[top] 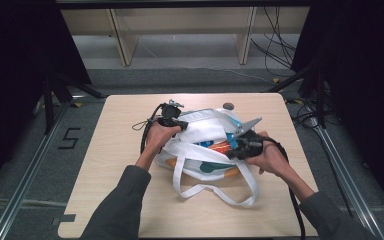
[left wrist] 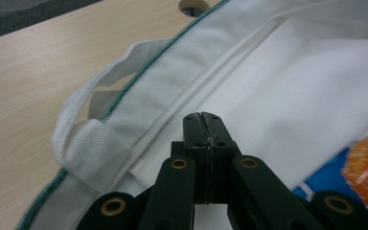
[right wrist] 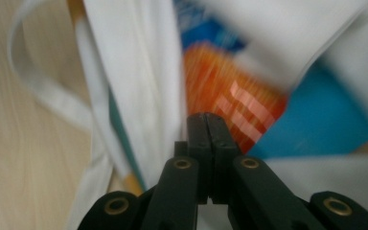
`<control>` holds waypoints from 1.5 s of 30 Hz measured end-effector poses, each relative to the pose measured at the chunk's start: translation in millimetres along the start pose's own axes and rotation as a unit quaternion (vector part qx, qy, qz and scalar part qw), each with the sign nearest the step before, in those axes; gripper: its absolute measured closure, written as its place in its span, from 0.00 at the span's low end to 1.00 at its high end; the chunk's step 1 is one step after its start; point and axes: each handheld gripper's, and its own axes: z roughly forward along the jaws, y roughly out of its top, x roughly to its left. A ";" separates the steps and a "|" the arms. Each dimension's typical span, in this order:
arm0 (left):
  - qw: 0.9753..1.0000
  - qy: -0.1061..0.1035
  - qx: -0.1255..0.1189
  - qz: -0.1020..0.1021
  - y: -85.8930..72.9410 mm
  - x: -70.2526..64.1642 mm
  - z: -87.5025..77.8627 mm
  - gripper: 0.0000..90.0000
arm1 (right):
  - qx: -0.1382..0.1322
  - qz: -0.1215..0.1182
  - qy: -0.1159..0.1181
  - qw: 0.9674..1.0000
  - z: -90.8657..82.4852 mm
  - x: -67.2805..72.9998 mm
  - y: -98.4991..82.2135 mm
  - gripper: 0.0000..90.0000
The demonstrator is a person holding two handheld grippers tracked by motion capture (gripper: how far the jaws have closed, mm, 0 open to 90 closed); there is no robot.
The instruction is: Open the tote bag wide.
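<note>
One white tote bag (top: 200,145) lies mid-frame on the table (top: 110,165), with two loose straps and one orange packet (top: 220,147) inside. The left gripper (left wrist: 202,117) and right gripper (right wrist: 206,117) are both clenched, seemingly on nothing, over the bag.

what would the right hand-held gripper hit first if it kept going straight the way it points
Most likely the orange packet inside the white tote bag. The right hand-held gripper, jaws shut, points straight at it in its own view, though blur leaves depth unclear.
</note>
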 end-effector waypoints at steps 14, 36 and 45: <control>0.995 -0.081 0.038 0.043 -53.6 -37.2 4.0 0.99 | 0.038 -0.009 -0.129 0.991 61.3 -49.6 63.7 1.00; 0.998 0.000 0.017 0.055 5.1 -33.6 9.5 0.98 | 0.018 0.018 -0.103 0.994 32.2 -58.2 56.7 1.00; 0.992 0.085 0.082 0.036 20.9 -2.8 49.9 0.99 | 0.031 -0.006 -0.013 0.999 18.3 -23.3 20.0 1.00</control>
